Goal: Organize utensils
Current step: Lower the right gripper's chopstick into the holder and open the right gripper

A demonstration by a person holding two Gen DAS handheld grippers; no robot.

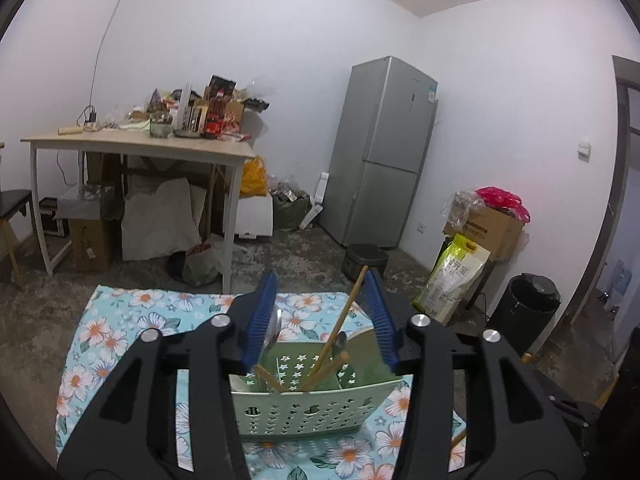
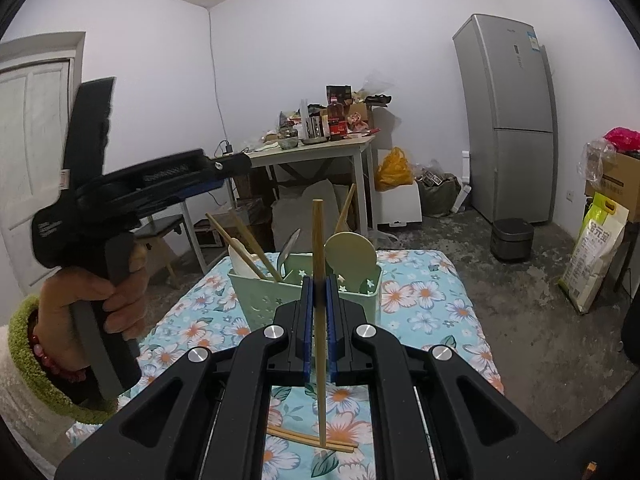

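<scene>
Chopstick [image 2: 319, 280] in R tongs [image 2: 319, 292], holder [image 2: 256, 300] ahead

Crowded above the pale green perforated plastic utensil caddy [image 2: 280, 300]: slanting wooden chopsticks [image 2: 256, 250], a round green spoon [image 2: 350, 254]. Open floral tablecloth [image 2: 432, 300] right of caddy.

The right gripper [image 2: 319, 292] is clamped on a single wooden chopstick [image 2: 319, 320], held nearly upright; its lower tip hangs above the floral cloth [image 2: 420, 300]. Directly beyond stands a pale green perforated utensil basket [image 2: 264, 300], near the cloth's far edge, holding chopsticks, a white spoon, a metal spoon and a round green paddle. Two chopsticks [image 2: 312, 438] lie flat near the cloth's near edge. At left, a hand [image 2: 92, 304] grips the left gripper's [image 2: 228, 170] handle above the cloth's left edge.
</scene>
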